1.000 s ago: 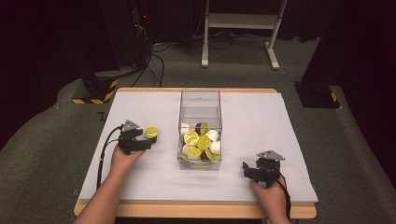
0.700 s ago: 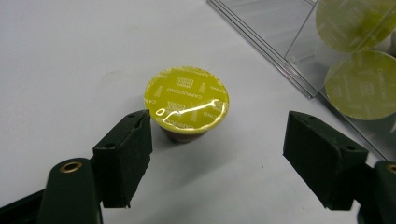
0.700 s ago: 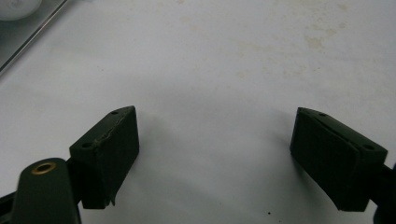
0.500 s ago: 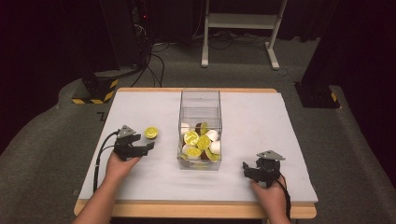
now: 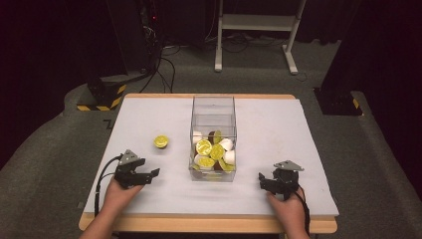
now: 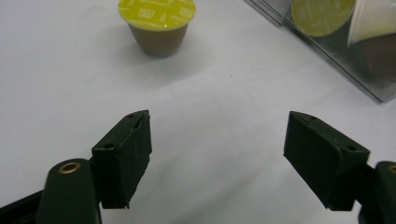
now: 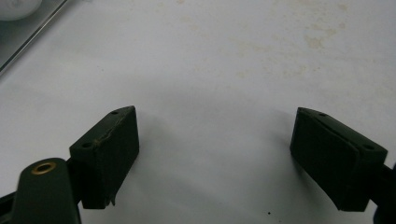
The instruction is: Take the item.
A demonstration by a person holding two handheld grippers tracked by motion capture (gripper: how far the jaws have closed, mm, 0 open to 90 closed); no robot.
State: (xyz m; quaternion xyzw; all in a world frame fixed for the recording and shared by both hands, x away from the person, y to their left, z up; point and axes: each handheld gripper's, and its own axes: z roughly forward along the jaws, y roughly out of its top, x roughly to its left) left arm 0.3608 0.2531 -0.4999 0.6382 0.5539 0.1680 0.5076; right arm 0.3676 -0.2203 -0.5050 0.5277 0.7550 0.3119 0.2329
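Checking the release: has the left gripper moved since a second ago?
Yes. The left gripper drew back toward the table's near edge, away from the yellow capsule.

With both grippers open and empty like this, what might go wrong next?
The small brown capsule with the yellow-green foil lid stands alone on the white table cover, apart from the open left gripper; a careless approach might tip or roll it. The clear plastic box of capsules sits close beside it, so either gripper could bump its wall.
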